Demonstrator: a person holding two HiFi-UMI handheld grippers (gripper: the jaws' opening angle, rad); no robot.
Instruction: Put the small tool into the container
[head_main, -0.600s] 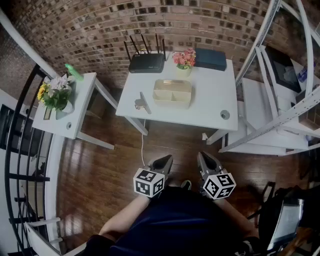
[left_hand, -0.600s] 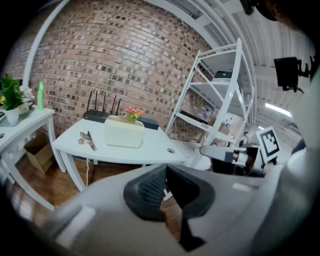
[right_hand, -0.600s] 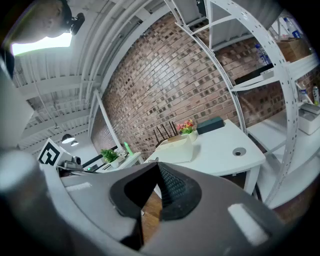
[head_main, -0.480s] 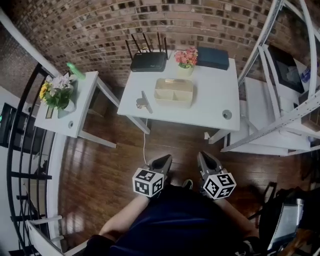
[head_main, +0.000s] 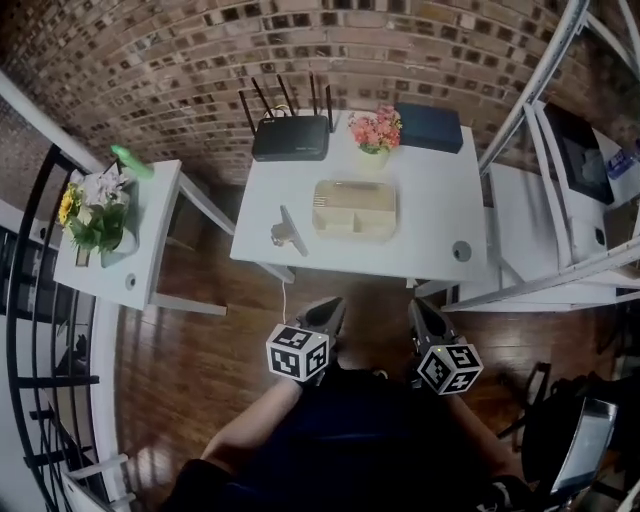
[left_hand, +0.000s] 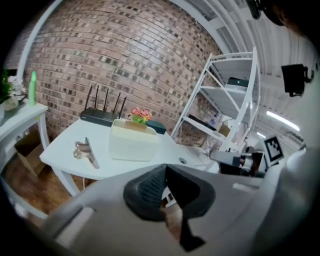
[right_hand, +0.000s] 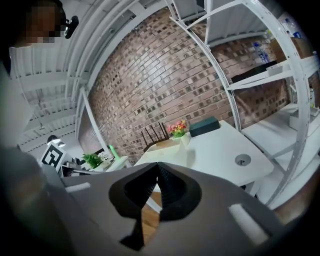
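Note:
The small metal tool (head_main: 286, 233) lies near the left edge of the white table (head_main: 430, 225), left of the cream two-part container (head_main: 354, 209). In the left gripper view the tool (left_hand: 85, 150) sits left of the container (left_hand: 134, 142). Both grippers hang low in front of the table, above the wooden floor, well short of the tool. My left gripper (head_main: 326, 314) is shut with nothing in it, and so is my right gripper (head_main: 421, 314). Each gripper's own view shows its black pads meeting, left gripper (left_hand: 164, 172) and right gripper (right_hand: 158, 170).
On the table's far side stand a black router (head_main: 290, 138), a pot of pink flowers (head_main: 376, 130) and a dark blue box (head_main: 429, 128). A side table (head_main: 140, 245) with flowers and a green bottle stands left. White shelving (head_main: 570, 200) rises right. A black railing (head_main: 40, 330) runs along the left.
The head view has shifted nearer the table. Both grippers sit slightly higher in the picture, closer to the table's front edge, still shut.

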